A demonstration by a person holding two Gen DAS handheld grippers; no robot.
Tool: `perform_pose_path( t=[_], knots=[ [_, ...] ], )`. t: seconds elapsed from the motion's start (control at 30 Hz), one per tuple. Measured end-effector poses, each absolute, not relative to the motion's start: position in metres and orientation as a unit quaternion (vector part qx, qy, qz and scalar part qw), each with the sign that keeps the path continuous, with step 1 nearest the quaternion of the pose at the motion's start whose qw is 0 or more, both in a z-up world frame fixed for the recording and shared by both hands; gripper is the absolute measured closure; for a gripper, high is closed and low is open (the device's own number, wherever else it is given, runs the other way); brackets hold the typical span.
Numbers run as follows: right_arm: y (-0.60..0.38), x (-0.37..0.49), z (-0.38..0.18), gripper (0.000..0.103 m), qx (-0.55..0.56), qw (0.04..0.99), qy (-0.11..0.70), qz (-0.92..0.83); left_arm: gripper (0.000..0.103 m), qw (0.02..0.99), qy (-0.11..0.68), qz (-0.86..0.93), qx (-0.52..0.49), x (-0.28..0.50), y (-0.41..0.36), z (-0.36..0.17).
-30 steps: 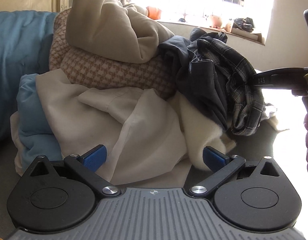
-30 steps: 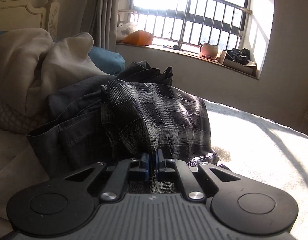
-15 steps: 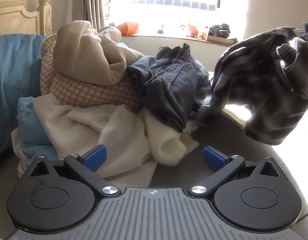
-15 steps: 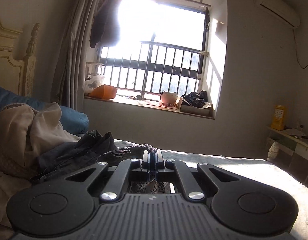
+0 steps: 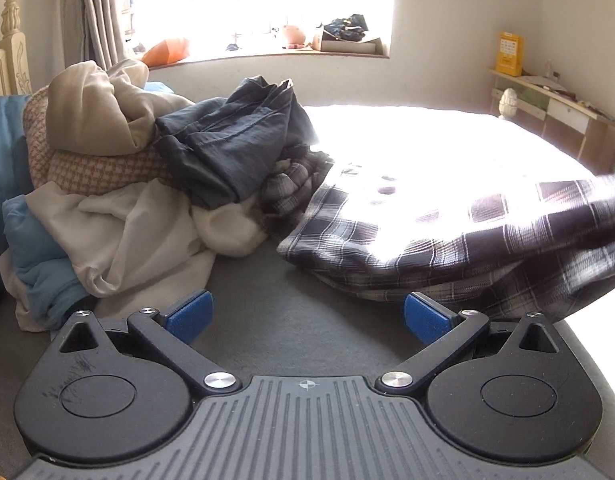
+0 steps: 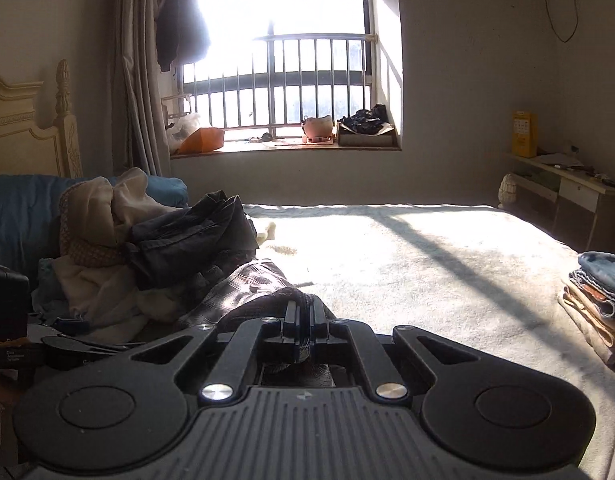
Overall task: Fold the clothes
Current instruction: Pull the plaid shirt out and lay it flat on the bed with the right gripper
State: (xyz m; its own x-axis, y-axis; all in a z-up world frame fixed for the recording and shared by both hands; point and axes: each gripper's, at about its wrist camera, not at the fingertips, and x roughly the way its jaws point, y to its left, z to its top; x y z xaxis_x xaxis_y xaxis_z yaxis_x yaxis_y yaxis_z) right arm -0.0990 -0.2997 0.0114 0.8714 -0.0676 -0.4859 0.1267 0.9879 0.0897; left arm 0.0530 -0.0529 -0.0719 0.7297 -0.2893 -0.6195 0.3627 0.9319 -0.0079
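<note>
A heap of unfolded clothes [image 5: 119, 184] is piled at the left of the bed [image 5: 427, 152], against a blue quilt [image 6: 19, 208] and a cream headboard [image 6: 23, 128]. Within the heap a beige garment [image 5: 91, 116] is seen on top of a brown checked piece [image 5: 95, 168], with dark grey trousers [image 5: 235, 140] beside it and white cloth [image 5: 127, 232] spread below. A barred window [image 6: 299, 80] with a cluttered sill is seen at the far wall, a low desk [image 6: 567, 192] at the far right, and a small stack of folded clothes [image 6: 599, 300] at the right edge of the bed. The plaid shirt [image 5: 447, 240] is stretched from the heap's near right side across to the right, partly washed out by sunlight; its dark checked cloth is bunched and creased. The right gripper [image 6: 303, 320] is clamped tight on a fold of this shirt. The left gripper [image 5: 307, 316] is held with its blue pads [image 5: 189, 314] wide apart and nothing between them, just in front of the shirt's near edge.
</note>
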Motion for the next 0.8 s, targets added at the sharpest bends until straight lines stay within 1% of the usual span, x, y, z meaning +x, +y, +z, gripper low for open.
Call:
perform_pose_path(
  t=[0.17, 0.2, 0.23, 0.3, 0.33, 0.37, 0.4, 0.43, 0.47, 0.5, 0.53, 0.57, 0.63, 0.8],
  knots=[
    [-0.327, -0.124, -0.063, 0.097, 0.168, 0.876, 0.45, -0.044, 0.0, 0.914, 0.349, -0.195, 0.074, 0.036, -0.062, -0.082],
    [-0.328, -0.126, -0.072, 0.098, 0.175, 0.861, 0.475, -0.043, 0.0, 0.912, 0.353, -0.196, 0.078, 0.034, -0.064, -0.085],
    [-0.328, -0.13, -0.073, 0.097, 0.174, 0.858, 0.48, -0.043, 0.0, 0.911, 0.354, -0.196, 0.082, 0.031, -0.065, -0.087],
    [-0.331, -0.14, -0.054, 0.096, 0.159, 0.88, 0.446, -0.027, 0.0, 0.912, 0.351, -0.195, 0.087, 0.028, -0.066, -0.093],
    [-0.331, -0.143, -0.04, 0.091, 0.146, 0.895, 0.422, -0.018, 0.0, 0.911, 0.352, -0.192, 0.09, 0.027, -0.067, -0.097],
    [-0.33, -0.144, -0.026, 0.078, 0.128, 0.91, 0.394, -0.013, 0.0, 0.911, 0.356, -0.188, 0.093, 0.027, -0.068, -0.101],
    [-0.327, -0.142, -0.017, 0.07, 0.108, 0.92, 0.376, -0.01, 0.0, 0.909, 0.361, -0.185, 0.092, 0.027, -0.068, -0.105],
    [-0.323, -0.139, -0.01, 0.051, 0.089, 0.928, 0.362, -0.009, 0.0, 0.907, 0.367, -0.183, 0.091, 0.027, -0.069, -0.109],
    [-0.318, -0.128, -0.006, 0.048, 0.066, 0.933, 0.354, -0.004, 0.0, 0.907, 0.371, -0.18, 0.09, 0.027, -0.069, -0.112],
    [-0.31, -0.114, -0.005, 0.047, 0.045, 0.935, 0.351, 0.005, 0.0, 0.906, 0.374, -0.175, 0.09, 0.027, -0.069, -0.115],
    [-0.302, -0.099, -0.008, 0.045, 0.032, 0.936, 0.35, 0.014, 0.0, 0.906, 0.377, -0.169, 0.091, 0.028, -0.069, -0.117],
    [-0.294, -0.083, -0.012, 0.036, 0.02, 0.936, 0.351, 0.023, 0.0, 0.906, 0.379, -0.166, 0.094, 0.027, -0.068, -0.119],
    [-0.275, -0.044, -0.025, 0.027, -0.004, 0.934, 0.355, 0.044, 0.0, 0.905, 0.38, -0.164, 0.102, 0.026, -0.066, -0.122],
    [-0.211, 0.047, -0.078, 0.025, -0.067, 0.916, 0.386, 0.088, 0.0, 0.906, 0.379, -0.152, 0.106, 0.029, -0.051, -0.129]
  ],
)
